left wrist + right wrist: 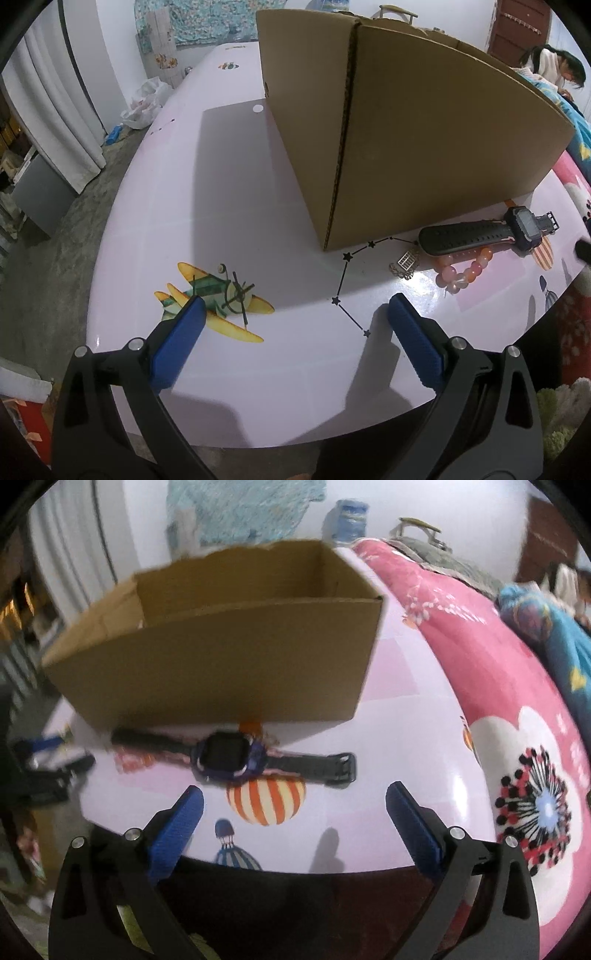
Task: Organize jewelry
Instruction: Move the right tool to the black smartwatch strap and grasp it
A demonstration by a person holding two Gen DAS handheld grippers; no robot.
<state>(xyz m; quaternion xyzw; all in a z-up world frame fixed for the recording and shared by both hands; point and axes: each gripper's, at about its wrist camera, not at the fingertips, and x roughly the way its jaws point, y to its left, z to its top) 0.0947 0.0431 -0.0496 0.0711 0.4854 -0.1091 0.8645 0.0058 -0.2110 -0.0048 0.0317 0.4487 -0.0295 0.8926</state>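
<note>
Both claws wide, empty. Right gripper point(294, 799) lines up on the digital watch point(231, 757), flat on the table point(406, 738) against the cardboard box point(221, 664). Pinch across the case, not the strap; left gripper point(295, 314) takes the bead bracelet point(463, 267).

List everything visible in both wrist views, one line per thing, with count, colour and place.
cardboard box: one, brown, open-topped, standing on the table
watch: one, black strap and dark purple case, flat in front of the box
bead bracelet: one, pink and orange, touching the watch strap's near side
metal charm: one, pale gold, left of the bracelet
table: one, pale pink with printed plane and balloons
blanket: one, pink floral, right of the table
left tool: one, black with blue pads, open, empty
right tool: one, same colours, open, empty, before the watch
</note>
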